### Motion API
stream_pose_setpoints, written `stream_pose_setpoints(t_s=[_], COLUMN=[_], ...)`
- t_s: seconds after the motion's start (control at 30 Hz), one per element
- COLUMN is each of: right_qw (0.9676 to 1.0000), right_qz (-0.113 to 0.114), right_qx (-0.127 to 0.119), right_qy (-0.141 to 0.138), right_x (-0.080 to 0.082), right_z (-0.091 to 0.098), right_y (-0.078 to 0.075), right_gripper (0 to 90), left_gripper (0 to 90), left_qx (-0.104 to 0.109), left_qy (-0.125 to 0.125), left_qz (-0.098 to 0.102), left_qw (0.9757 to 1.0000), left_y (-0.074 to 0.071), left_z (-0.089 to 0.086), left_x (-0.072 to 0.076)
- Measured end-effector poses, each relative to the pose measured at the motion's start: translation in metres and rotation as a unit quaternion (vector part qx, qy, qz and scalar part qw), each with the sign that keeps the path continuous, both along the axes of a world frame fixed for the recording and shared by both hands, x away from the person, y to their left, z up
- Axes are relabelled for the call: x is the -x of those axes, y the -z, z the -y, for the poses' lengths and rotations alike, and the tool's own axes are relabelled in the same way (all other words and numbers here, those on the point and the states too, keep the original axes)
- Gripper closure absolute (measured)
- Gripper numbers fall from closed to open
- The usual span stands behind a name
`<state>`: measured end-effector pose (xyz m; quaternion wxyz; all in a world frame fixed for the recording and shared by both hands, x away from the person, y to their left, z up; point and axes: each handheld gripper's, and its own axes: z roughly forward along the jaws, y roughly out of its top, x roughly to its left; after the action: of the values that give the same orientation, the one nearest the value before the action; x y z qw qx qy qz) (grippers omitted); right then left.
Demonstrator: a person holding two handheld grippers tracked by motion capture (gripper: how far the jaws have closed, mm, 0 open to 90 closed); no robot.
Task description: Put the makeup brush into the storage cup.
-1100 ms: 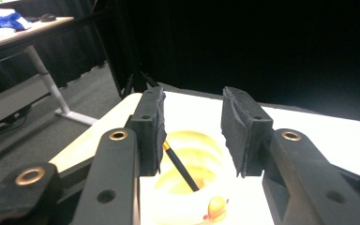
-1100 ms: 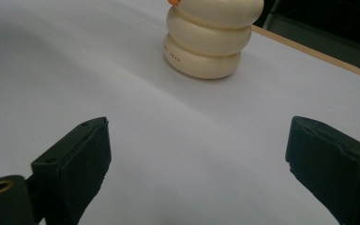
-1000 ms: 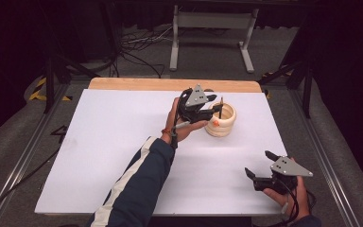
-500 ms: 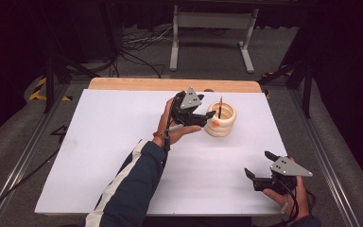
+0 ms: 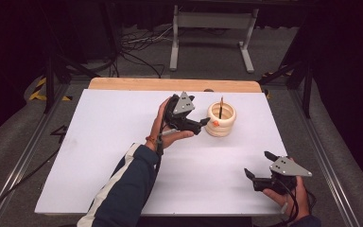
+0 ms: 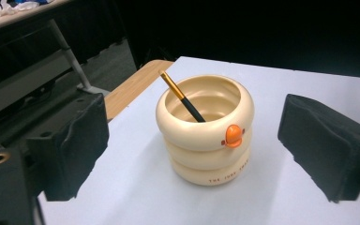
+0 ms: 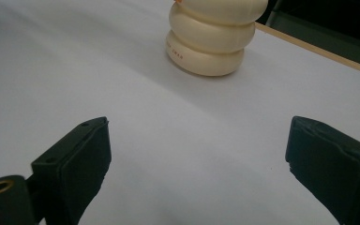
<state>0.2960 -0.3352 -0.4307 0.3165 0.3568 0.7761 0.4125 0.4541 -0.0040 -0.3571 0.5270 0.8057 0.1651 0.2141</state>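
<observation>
Backing the left claw [image 5: 203, 124] off the cup [image 5: 220, 119], jaws just opened wide, nothing between them. Pencil [image 6: 183, 96] leans inside the cup, which stands just beside this claw. Withdraw straight, clear of the rim. Right claw [image 5: 255, 176], well apart from the cup, gapes empty.

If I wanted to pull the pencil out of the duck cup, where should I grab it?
Probably by the gold top end of the pencil, coming from above. It leans on the rim of the cup with its tip down inside, so just that upper part sticks out clear. Set the fingers either side of the shaft and lift along its slant.
</observation>
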Motion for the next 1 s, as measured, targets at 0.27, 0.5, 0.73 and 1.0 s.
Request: stream_pose_setpoints(t_s=[0.27,0.5,0.73,1.0], right_qw=[1.0000,1.0000,1.0000,1.0000], right_qz=[0.001,0.000,0.001,0.002], right_qx=[0.000,-0.001,0.002,0.004], right_qy=[-0.003,-0.001,0.001,0.001], right_x=[0.001,0.000,0.000,0.000], right_z=[-0.001,-0.001,0.000,0.000], right_y=[-0.001,0.000,0.000,0.000], right_gripper=[7.6,7.6,7.4,7.4], left_gripper=[4.5,3.0,3.4,3.4], left_qx=[-0.017,-0.016,-0.019,-0.035], left_qy=[0.009,0.002,0.002,0.000], left_qz=[0.016,0.024,0.034,0.047], left_qw=[0.9997,0.9996,0.9993,0.9983], left_y=[0.000,-0.002,-0.002,-0.002], left_z=[-0.011,-0.024,-0.031,-0.043], left_x=[0.009,0.016,0.023,0.032])
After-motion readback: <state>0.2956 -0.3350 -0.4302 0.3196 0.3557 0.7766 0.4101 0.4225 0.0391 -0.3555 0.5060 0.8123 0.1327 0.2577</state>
